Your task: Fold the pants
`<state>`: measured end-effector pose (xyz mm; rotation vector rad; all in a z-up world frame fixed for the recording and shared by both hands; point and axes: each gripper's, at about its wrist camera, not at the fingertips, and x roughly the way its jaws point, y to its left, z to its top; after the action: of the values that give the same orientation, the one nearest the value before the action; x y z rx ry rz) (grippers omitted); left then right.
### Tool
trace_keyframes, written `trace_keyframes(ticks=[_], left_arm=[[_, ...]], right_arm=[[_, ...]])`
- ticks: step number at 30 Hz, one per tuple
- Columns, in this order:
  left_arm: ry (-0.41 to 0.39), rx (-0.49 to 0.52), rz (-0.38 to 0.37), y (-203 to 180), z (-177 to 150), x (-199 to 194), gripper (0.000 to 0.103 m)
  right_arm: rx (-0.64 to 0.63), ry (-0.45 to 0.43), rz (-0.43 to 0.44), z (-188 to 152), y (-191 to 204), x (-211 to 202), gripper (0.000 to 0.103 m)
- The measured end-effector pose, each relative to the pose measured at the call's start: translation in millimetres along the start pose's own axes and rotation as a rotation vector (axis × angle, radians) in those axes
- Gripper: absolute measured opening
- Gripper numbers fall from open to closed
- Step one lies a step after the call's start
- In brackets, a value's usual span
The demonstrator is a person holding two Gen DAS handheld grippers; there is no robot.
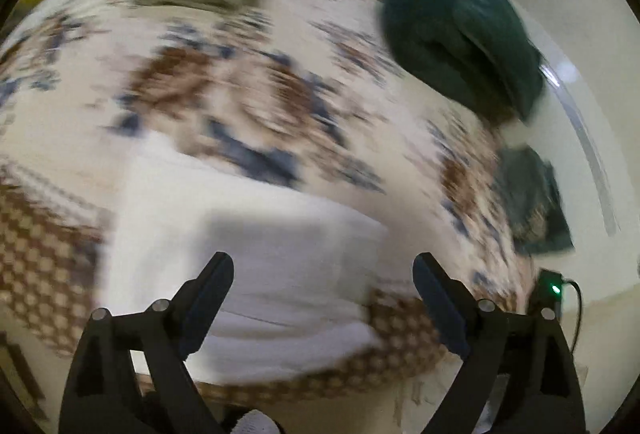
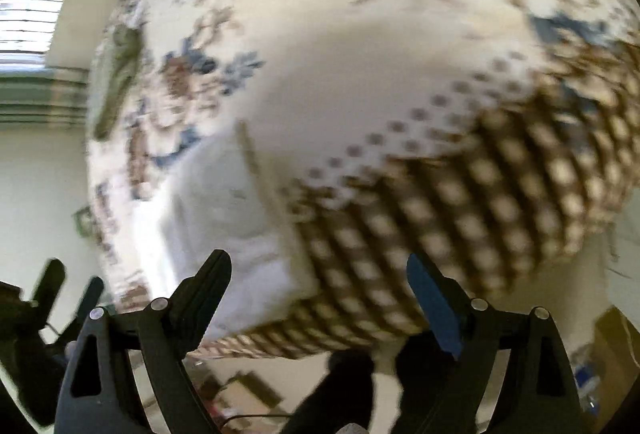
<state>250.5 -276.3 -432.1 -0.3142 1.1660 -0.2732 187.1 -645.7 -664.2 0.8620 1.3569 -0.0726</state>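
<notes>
hovering both tools spread wide with nothing in them, left tool [image 1: 323, 270] and right tool [image 2: 319, 268] above the white pants [image 1: 248, 254], which lie folded low in frame on the patterned tabletop [image 1: 240, 93]; i judge the fold nearly done.

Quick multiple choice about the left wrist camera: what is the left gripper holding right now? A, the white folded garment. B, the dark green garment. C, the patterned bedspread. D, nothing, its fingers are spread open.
D: the left gripper has its fingers wide apart with nothing between them, above the white folded garment; the dark green garment lies far off.
</notes>
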Motion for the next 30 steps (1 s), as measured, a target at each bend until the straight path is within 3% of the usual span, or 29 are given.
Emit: trace_keyframes(ticks=[5,7,10,12,14,15,20,27,30], left_arm=[[0.061,-0.095,0.191,106,37,22,0.091],[0.114,-0.12,0.211,139,47,43,0.091],[0.149,-0.112,0.216,159,53,64,0.091],[0.168,-0.108,0.198,161,58,79,0.091],[0.173,-0.101,0.172,157,63,88,0.091],[0.176,-0.094,0.168,154,66,94,0.091],[0.19,-0.08,0.144,146,86,117,0.091],[0.265,-0.043,0.241,155,96,161,0.093],[0.266,-0.047,0.212,160,99,152,0.093]], right_arm=[[-0.008,0.073,0.113,26,33,60,0.092],[0.029,0.117,0.182,37,38,88,0.092],[0.08,0.182,0.258,47,42,123,0.091],[0.083,0.18,0.261,46,46,134,0.055],[0.051,0.134,0.197,42,54,128,0.019],[0.044,0.111,0.177,40,56,122,0.015],[0.031,-0.006,0.047,36,53,82,0.012],[0.092,0.041,-0.024,47,21,103,0.012],[0.094,0.091,-0.064,53,20,111,0.026]])
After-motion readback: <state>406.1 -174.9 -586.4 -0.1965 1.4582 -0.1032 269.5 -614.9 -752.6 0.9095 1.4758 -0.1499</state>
